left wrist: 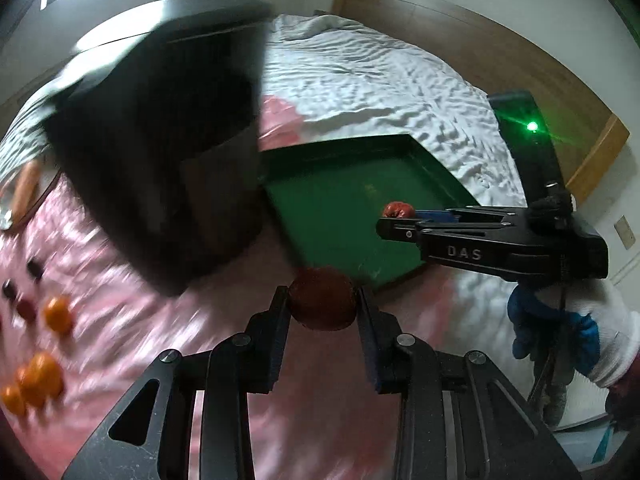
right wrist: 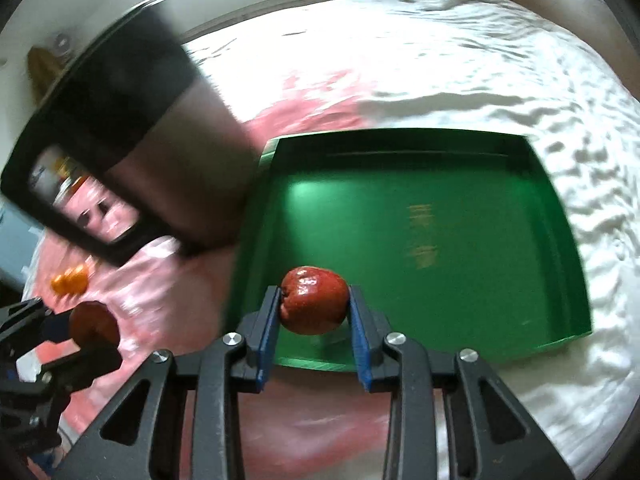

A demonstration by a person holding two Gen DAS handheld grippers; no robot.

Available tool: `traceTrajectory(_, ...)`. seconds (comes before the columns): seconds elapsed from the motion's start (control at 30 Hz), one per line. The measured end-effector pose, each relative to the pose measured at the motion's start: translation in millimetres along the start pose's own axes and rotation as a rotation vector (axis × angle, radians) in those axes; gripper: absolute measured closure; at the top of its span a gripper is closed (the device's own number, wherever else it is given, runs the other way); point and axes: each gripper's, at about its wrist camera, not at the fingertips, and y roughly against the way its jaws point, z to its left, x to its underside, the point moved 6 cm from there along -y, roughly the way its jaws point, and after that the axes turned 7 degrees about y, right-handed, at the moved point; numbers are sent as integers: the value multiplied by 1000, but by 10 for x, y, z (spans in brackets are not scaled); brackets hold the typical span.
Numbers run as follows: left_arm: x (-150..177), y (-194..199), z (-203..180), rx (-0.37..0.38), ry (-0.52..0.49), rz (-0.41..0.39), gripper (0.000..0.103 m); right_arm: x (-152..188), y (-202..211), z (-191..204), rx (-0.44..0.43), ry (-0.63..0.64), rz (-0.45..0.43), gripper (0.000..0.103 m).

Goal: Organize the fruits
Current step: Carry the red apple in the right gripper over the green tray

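Clamped between the blue-padded fingers (right wrist: pixel 269 332) of the right gripper (right wrist: pixel 313 334) is a glossy red fruit (right wrist: pixel 313 300), held above the near edge of a green tray (right wrist: pixel 460 184). That tray sits on a bed with a rumpled white sheet (right wrist: pixel 500 80) and a pink cover (right wrist: pixel 152 280); its floor looks bare under the fruit. From the left wrist view, the left gripper (left wrist: pixel 323 344) likewise grips a second, duller red fruit (left wrist: pixel 322 298) tight between its fingers (left wrist: pixel 280 336), above the pink cover just short of the tray's near corner. The right gripper reaches in from the right over the tray, carried by a hand in a white and blue glove (left wrist: pixel 576 336). A tall black container (left wrist: pixel 160 152) stands just left of the tray, blurred. Farther left on the pink cover lie several oranges (left wrist: pixel 38 376), a few small dark fruits (left wrist: pixel 24 304) and one long orange piece (left wrist: pixel 26 188), too blurred to tell apart further.
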Motion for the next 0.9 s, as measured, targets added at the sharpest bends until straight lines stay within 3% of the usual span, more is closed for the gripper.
traceTrajectory(0.33, -439, -720, -165, -44, -3, -14, 74, -221, -362, -831, 86, -63, -52, 51)
traceTrajectory(0.63, -783, -1163, -164, -120, 41, -72, 74, -339, -456, -1207, 124, -67, -115, 51)
traceTrajectory(0.9, -857, -1549, 0, -192, 68, -39, 74, -409, -592, -1374, 121, -64, -132, 51)
